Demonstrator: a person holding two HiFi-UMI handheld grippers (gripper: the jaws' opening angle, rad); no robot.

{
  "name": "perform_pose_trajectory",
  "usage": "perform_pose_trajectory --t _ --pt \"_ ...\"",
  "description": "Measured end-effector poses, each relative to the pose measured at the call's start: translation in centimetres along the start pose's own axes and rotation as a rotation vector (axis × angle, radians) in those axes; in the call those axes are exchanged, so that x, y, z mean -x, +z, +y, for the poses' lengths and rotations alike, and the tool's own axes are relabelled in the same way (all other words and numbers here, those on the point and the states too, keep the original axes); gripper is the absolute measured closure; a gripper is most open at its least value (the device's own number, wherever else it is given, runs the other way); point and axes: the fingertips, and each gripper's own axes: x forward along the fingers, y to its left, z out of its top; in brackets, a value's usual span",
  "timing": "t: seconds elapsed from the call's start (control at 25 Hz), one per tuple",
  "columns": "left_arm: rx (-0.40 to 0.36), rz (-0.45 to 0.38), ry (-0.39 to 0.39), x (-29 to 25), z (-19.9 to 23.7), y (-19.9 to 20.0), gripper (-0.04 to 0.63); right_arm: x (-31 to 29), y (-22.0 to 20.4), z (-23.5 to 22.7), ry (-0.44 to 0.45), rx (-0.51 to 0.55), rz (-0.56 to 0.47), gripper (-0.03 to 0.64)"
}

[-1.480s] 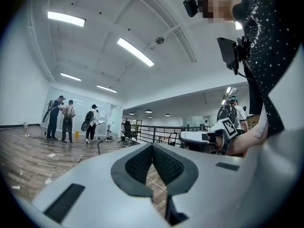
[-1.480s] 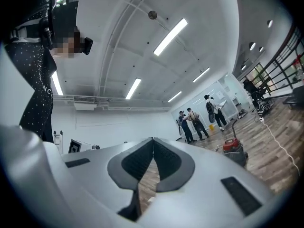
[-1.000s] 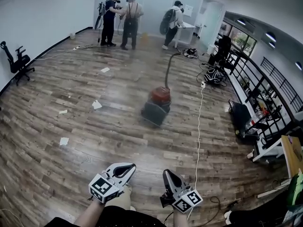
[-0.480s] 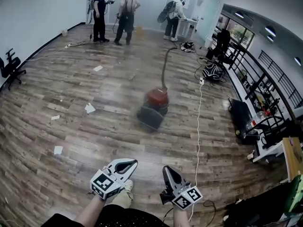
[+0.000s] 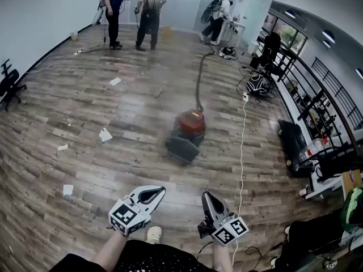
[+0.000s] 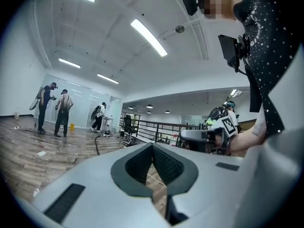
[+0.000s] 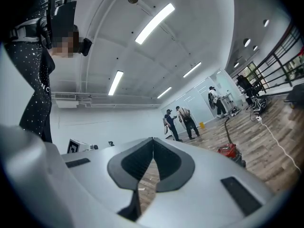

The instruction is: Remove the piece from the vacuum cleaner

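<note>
Head view: high, aimed steeply down.
Left gripper view: low, tilted up, rightward.
Right gripper view: low, tilted up, leftward.
Shared: far people (image 5: 151,10) everywhere; vacuum cleaner (image 5: 190,127), head and right.

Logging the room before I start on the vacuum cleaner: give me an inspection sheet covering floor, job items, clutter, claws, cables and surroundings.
Surface: wood-plank floor.
Job's things: red vacuum cleaner standing ahead, hose trailing away from it; untouched.
Clutter: paper scraps scattered left of the vacuum.
Grippers: left claw shut, empty; right claw shut, empty; both held low, short of the vacuum.
Cables: white cord along the floor, right of the vacuum.
Surroundings: three people at far end; office chair by left wall; black railing at right.
</note>
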Motion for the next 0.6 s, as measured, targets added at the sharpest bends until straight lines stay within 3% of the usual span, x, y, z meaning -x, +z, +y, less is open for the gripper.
perform_pose_trajectory --t 0.36,0.6 --pt "-0.005 0.047 -0.128 -6.2 3.3 -0.3 0.588 -3.0 0.5 -4.9 -0.061 -0.033 -0.017 0.604" --pt "-0.034 0.074 -0.132 -10.1 7.9 -0.6 0.588 -7.7 0.1 -9.9 -0.054 -0.085 0.003 0.604"
